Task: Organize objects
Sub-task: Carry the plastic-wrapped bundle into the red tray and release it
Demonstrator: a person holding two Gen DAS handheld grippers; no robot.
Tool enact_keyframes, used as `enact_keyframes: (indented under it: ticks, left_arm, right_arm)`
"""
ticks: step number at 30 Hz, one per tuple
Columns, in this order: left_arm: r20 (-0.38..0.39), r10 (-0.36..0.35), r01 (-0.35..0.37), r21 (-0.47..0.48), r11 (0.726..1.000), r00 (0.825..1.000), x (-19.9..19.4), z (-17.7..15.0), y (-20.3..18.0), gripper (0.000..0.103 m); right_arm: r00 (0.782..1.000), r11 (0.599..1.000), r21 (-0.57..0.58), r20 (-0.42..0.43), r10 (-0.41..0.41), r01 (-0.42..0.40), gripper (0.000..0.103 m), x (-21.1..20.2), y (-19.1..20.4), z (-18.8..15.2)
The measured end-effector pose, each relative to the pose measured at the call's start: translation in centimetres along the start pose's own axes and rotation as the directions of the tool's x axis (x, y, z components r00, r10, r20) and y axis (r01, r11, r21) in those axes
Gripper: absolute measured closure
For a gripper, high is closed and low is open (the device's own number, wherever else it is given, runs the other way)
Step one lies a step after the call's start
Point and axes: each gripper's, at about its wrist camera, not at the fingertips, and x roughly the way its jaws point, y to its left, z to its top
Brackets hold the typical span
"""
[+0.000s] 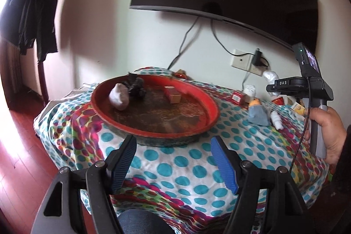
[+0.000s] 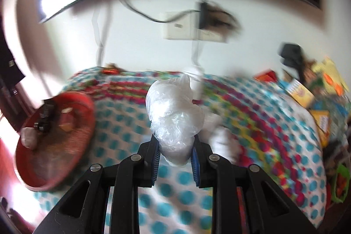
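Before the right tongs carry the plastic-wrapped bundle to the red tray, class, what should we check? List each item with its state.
1. Right tongs shut on the plastic-wrapped bundle: ok.
2. Bundle lifted off the dotted cloth: ok.
3. Red tray has bare space: ok.
4. Left tongs open, holding nothing: ok.
5. Left tongs clear of the tray's near rim: cannot tell.

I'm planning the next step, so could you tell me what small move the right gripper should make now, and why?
Probably carry the plastic-wrapped bundle left toward the red tray: the right gripper already clamps it above the cloth, and the tray holds other sorted items.
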Motion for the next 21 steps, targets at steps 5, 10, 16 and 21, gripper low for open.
enact_keyframes:
  ticks: [5,10,16,21]
  left_arm:
    - [-0.008,0.024,-0.024,-0.023,0.999,1.000,0.3,0.0,0.8,0.031]
    - [0.029,0.045,-0.044,-0.038,0.998,0.999,-0.2,0.3,1.3,0.031]
    - [0.049,0.063,-0.060,-0.068,0.996,0.997,-0.5,0.7,2.1,0.031]
    - [0.045,0.066,-0.063,-0.078,0.995,0.997,-0.5,0.8,2.4,0.031]
  right_arm:
    - [0.997,0.991,-0.102,-0.017,0.080,-0.082,0.080,0.9,6.9,0.2]
    - [0.986,0.966,-0.201,-0.062,0.154,-0.164,0.080,2.2,13.2,-1.2]
    - [0.967,0.926,-0.284,-0.128,0.219,-0.248,0.080,3.3,18.6,-2.9]
    - [0.953,0.884,-0.362,-0.175,0.247,-0.295,0.080,3.7,22.5,-4.5]
